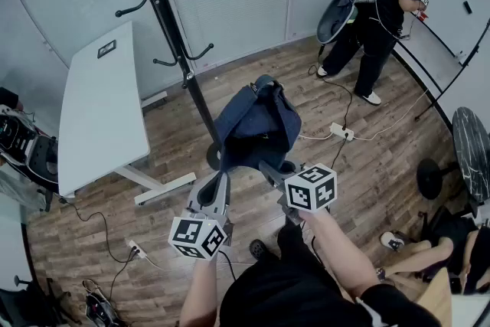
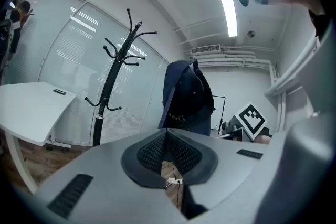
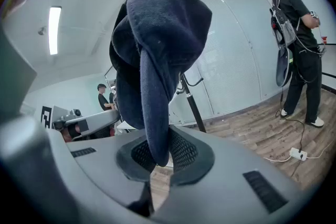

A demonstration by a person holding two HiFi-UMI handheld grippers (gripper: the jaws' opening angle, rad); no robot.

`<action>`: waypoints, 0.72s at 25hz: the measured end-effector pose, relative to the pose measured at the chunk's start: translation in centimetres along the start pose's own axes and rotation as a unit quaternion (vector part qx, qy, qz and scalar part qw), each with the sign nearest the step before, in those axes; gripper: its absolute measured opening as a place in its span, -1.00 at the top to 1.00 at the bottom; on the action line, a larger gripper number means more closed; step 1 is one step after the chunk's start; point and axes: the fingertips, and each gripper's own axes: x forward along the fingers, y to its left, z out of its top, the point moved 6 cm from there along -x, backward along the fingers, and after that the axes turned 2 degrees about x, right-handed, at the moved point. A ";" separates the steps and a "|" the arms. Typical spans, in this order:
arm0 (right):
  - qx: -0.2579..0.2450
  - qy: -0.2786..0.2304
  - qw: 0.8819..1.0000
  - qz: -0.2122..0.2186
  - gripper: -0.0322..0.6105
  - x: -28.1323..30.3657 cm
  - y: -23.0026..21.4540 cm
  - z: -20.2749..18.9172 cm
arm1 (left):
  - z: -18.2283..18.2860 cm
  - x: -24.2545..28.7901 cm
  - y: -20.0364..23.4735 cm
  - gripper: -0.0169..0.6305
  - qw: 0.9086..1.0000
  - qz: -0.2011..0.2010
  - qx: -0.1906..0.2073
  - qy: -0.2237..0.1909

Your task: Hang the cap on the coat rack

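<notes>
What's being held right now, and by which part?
The right gripper clamps the cap by a narrow hanging strip. The left gripper is shut, tips at the cap's edge; grip unclear.

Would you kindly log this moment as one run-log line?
right gripper: shut on cap | left gripper: shut, empty | cap: not yet on coat rack

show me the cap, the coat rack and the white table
cap (image 1: 256,125): head view, on its dark blue fabric
coat rack (image 1: 171,23): head view, on the black pole between its hooks
white table (image 1: 103,115): head view, on the bare top
</notes>
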 end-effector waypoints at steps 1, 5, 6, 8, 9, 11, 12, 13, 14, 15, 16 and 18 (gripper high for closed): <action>-0.003 -0.002 1.000 0.002 0.77 0.0 0.0 0.2 | 0.2 0.0 -0.1 0.90 1.000 -0.001 0.003 -0.001; -0.014 -0.002 1.000 0.007 0.77 0.1 0.3 0.6 | 0.6 -0.4 -0.3 0.90 1.000 0.001 0.010 -0.004; -0.016 -0.001 1.000 0.008 0.77 0.1 0.4 0.7 | 0.6 -0.6 -0.3 0.90 1.000 0.002 0.010 -0.005; -0.020 0.003 1.000 0.010 0.77 0.0 0.6 0.7 | 0.7 -1.0 -0.3 0.90 1.000 0.005 0.011 -0.006; -0.022 0.005 1.000 0.011 0.77 0.0 0.7 0.7 | 0.7 -1.2 -0.3 0.90 1.000 0.006 0.012 -0.006; -0.027 0.009 1.000 0.011 0.77 -0.1 0.8 0.7 | 0.8 -1.4 -0.4 0.90 1.000 0.007 0.012 -0.008; -0.029 0.011 0.999 0.010 0.77 -0.1 0.8 0.7 | 0.8 -1.4 -0.5 0.90 1.000 0.007 0.012 -0.008; -0.031 0.012 0.999 0.007 0.77 -0.2 0.8 0.7 | 0.7 -1.5 -0.6 0.90 1.000 0.007 0.011 -0.008; -0.033 0.012 0.999 0.003 0.77 -0.2 0.7 0.7 | 0.7 -1.5 -0.6 0.90 1.000 0.006 0.010 -0.007; -0.035 0.013 0.999 -0.001 0.77 -0.3 0.6 0.8 | 0.6 -1.4 -0.8 0.90 1.000 0.005 0.010 -0.007; -0.037 0.015 0.999 -0.003 0.77 -0.3 0.5 0.9 | 0.5 -1.4 -0.9 0.90 1.000 0.004 0.009 -0.006; -0.039 0.021 0.999 -0.001 0.77 -0.5 0.2 1.0 | 0.4 -1.3 -1.1 0.90 1.000 0.002 0.010 -0.004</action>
